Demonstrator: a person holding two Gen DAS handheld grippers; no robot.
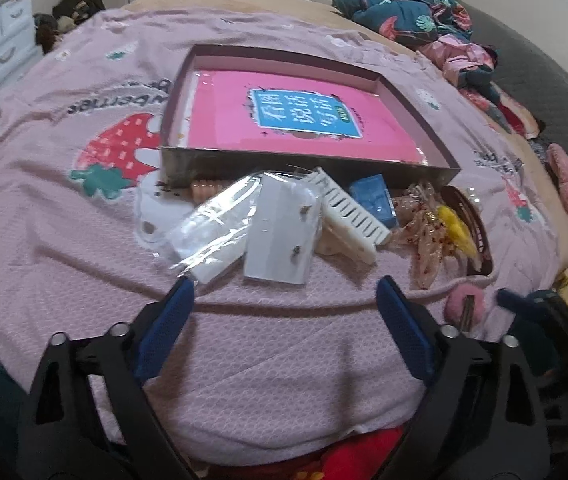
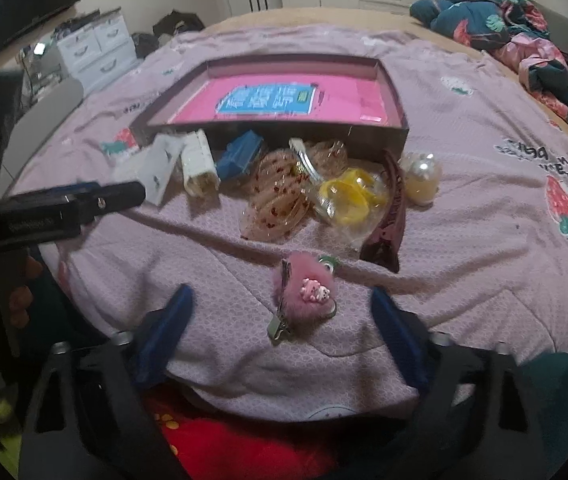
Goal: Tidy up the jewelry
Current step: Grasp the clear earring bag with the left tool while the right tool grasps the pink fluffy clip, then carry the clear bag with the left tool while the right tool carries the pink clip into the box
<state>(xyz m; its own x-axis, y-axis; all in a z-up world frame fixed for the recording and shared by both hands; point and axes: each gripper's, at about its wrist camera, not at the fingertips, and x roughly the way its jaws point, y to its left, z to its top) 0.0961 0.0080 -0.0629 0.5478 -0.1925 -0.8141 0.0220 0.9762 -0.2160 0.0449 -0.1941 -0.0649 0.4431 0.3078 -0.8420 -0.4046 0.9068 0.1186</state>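
The right gripper point(image 2: 280, 300) is spread wide and holds nothing; the pink fluffy hair clip point(image 2: 304, 296) lies on the bedspread point(image 2: 464, 280) directly between its two blue fingers point(image 2: 172, 320), a little nearer to the right-side finger, and neither finger touches it. The long axis of the clip, as its metal part point(image 2: 282, 312) shows, runs almost along the direction in which the gripper points; so the fingers would close across its narrow side, which I judge to be the good way to take it. The left gripper point(image 1: 284, 300) is also spread and empty; it points to the white earring card point(image 1: 280, 236) and the clear plastic packet point(image 1: 220, 224), which lie just beyond its fingertips, the card overlapping the packet. For the fluffy clip the right hand is clearly nearer; in the left wrist view this clip appears only at the right side, beside the tip of the other gripper.

The rest of the jewelry is in a heap along the near wall of the shallow box point(image 1: 308, 164), which stands in the middle of the bed: a white comb clip point(image 1: 348, 208), a small blue box point(image 1: 376, 200), a translucent spotted bow point(image 2: 280, 200), a yellow piece in plastic point(image 2: 348, 196), a dark red headband point(image 2: 392, 208) and a pearl ornament point(image 2: 422, 176). In the box lies only a pink booklet point(image 1: 296, 120).

The pictures are a little blurred; what is on the earring card I cannot tell exactly, and the things under the heap are hidden.
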